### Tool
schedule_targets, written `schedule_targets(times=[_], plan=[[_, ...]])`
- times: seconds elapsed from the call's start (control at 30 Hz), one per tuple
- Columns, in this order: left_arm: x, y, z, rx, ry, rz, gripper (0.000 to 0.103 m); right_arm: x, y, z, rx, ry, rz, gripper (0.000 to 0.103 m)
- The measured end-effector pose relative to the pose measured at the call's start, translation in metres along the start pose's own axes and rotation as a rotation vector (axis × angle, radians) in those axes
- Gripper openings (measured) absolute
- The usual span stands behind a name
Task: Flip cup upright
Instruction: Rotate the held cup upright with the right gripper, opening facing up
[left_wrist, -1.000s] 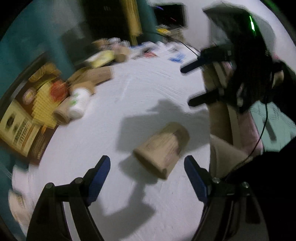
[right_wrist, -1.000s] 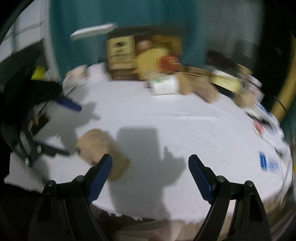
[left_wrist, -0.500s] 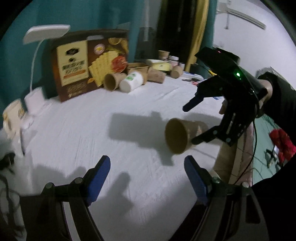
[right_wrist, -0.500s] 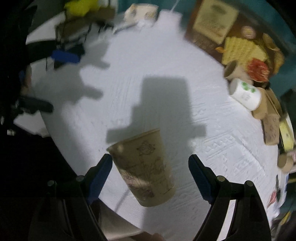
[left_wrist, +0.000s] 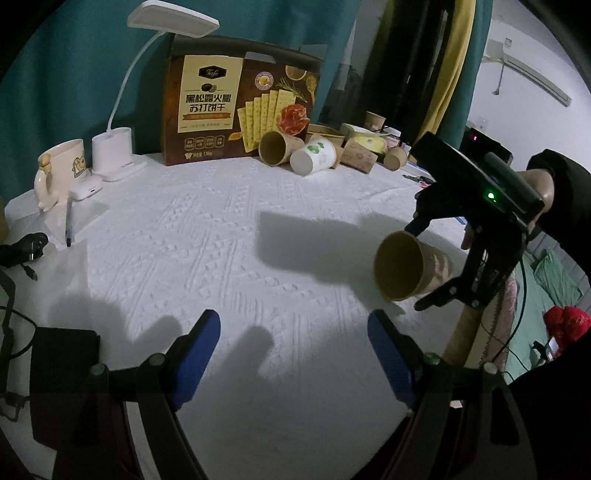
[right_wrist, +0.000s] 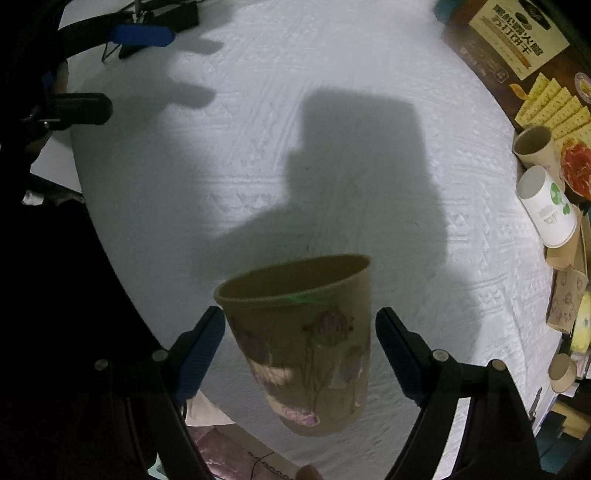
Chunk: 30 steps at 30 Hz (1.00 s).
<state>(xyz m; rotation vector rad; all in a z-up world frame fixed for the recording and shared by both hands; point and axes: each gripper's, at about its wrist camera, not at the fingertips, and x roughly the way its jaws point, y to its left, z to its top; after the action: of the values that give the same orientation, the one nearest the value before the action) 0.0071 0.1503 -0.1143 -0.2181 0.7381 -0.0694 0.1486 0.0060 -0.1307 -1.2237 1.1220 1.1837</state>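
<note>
My right gripper has just been closing in around the cup, which lies on its side on the white cloth, its pads right at the walls, so lifting and flipping comes next, while my left gripper hangs spread and empty.

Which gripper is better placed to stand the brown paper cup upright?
Right. The right gripper has its jaws around the cup, just closing; the left gripper is open over bare tablecloth.
</note>
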Motion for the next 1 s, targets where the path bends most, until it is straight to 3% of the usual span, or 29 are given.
schedule_targets(times=[0.03, 0.3, 0.5, 0.67, 0.83, 1.0], plan=[[-0.001, 0.000, -0.001, 0.003, 0.001, 0.001, 0.082, 0.000, -0.001, 0.000, 0.005, -0.002, -0.006, 0.065], [0.003, -0.004, 0.001, -0.002, -0.002, 0.030, 0.082, -0.020, -0.013, -0.007, 0.082, -0.089, -0.037, 0.064], [0.001, -0.015, 0.007, -0.007, -0.036, 0.003, 0.082, -0.045, -0.055, -0.045, 0.366, -0.346, -0.059, 0.064], [0.003, -0.030, 0.016, -0.002, -0.052, -0.013, 0.082, -0.038, -0.082, -0.090, 0.626, -0.566, -0.099, 0.064], [0.008, -0.046, 0.025, 0.016, -0.055, -0.028, 0.082, -0.025, -0.095, -0.134, 0.830, -0.709, -0.171, 0.064], [0.015, -0.057, 0.030, 0.001, -0.045, -0.061, 0.082, -0.018, -0.093, -0.152, 0.905, -0.808, -0.209, 0.064]])
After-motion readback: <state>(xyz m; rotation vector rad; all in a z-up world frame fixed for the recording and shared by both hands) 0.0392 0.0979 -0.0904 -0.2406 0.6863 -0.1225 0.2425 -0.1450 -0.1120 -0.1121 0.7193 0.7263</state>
